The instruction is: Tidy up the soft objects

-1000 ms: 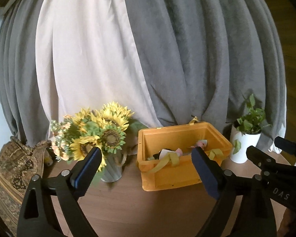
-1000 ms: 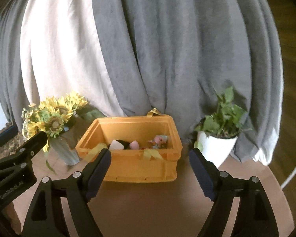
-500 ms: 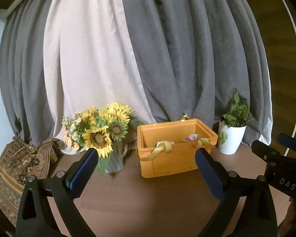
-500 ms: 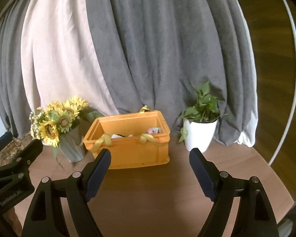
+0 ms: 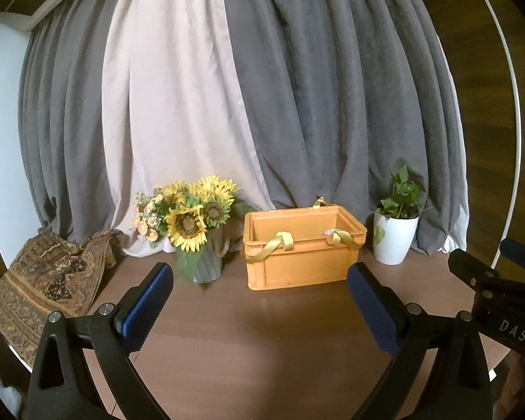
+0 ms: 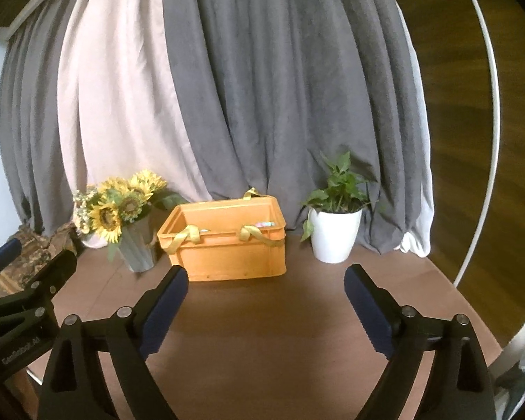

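Curtains [image 5: 262, 105] of grey and cream hang behind a round brown table [image 5: 262, 332]. Toward its back, an orange crate [image 5: 302, 255] draped with yellow straps [image 5: 280, 241] sits between a sunflower vase [image 5: 199, 262] and a potted plant [image 5: 395, 238], with a pink soft toy [image 6: 264, 224] peeking above its rim. Left gripper [image 5: 260, 301] and right gripper [image 6: 266, 297] hover near the table's front, well apart from the crate, jaws spread wide, holding nothing.

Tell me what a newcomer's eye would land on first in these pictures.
The bright orange crate stands at the middle of the brown table, yellow straps draped over its front rim. A sunflower bouquet sits to its left and a white-potted plant to its right, before grey and cream curtains.
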`<state>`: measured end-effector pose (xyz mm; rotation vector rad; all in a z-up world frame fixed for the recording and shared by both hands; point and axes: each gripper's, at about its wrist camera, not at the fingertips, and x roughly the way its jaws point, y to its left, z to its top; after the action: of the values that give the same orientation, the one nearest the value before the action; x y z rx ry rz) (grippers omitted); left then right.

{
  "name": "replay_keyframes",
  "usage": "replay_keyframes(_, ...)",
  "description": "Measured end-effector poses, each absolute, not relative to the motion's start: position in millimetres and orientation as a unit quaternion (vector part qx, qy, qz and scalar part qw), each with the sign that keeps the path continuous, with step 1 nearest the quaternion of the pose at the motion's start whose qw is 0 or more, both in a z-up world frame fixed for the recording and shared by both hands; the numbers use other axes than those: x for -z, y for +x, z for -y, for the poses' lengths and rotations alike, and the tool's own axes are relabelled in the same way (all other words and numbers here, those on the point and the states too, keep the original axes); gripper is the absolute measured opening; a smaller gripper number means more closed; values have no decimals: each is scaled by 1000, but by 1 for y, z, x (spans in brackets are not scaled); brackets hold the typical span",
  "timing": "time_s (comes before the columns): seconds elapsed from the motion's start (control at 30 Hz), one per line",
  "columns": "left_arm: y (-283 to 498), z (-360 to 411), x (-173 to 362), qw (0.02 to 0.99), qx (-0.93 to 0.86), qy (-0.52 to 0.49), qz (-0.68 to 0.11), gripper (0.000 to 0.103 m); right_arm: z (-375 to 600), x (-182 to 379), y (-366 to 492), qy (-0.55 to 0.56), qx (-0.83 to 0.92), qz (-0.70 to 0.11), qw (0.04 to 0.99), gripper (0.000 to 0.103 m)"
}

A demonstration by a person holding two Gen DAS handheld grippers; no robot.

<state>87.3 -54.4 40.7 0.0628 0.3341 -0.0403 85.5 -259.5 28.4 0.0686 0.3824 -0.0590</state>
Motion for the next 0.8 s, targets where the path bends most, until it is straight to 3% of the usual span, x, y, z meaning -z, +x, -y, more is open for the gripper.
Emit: replay_keyframes(0.8,26,57,-32,984,30,18,-177,103,267,-26,21,22,17,-181,983,93)
